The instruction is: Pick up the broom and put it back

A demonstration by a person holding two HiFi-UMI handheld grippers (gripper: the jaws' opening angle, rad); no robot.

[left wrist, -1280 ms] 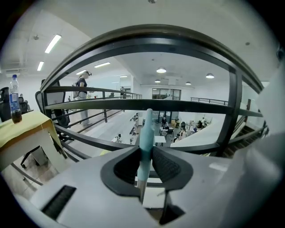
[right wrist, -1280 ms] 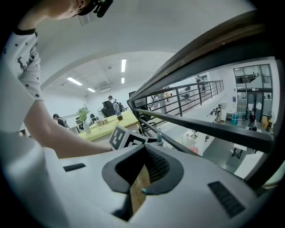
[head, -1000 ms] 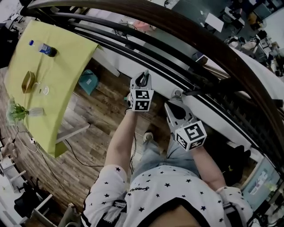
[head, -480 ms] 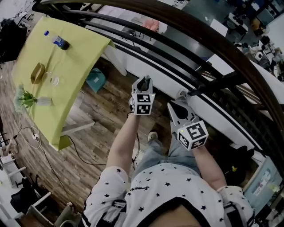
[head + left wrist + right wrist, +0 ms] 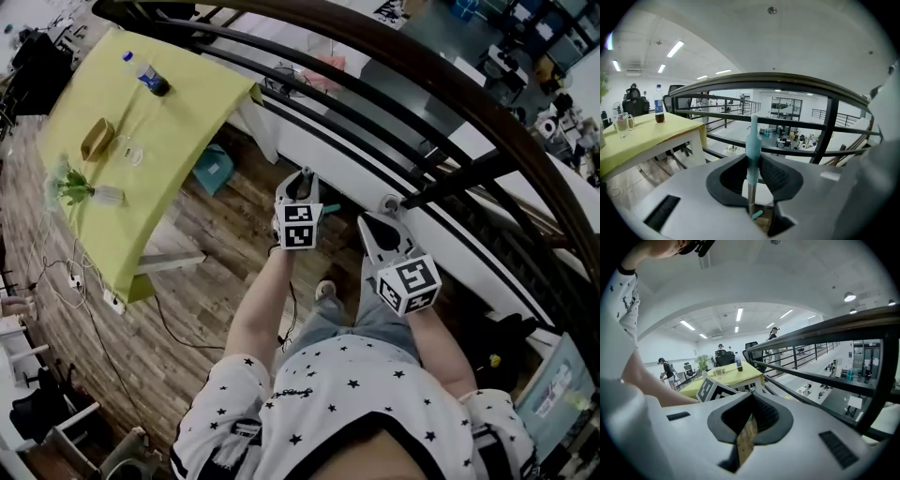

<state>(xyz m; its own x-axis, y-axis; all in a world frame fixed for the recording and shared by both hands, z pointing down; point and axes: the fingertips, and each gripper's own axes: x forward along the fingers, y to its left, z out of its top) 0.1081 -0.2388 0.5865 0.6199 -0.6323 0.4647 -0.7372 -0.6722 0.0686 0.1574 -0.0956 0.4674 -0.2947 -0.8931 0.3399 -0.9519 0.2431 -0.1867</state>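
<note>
The left hand-held gripper [image 5: 753, 171] is clamped on the broom [image 5: 753, 136]. Its thin metal shaft with a teal cap stands upright between the pads, held up in front of the dark railing [image 5: 787, 80] and well apart from the yellow desk [image 5: 169, 159]. The right hand-held gripper [image 5: 749, 420] is pinched on a flat tan strip [image 5: 746, 439]; whether that belongs to the broom I cannot tell. The pick-up looks done and the carry is in hand. Next, the broom needs taking to its resting place, which no view shows, then setting down steady before release.
</note>
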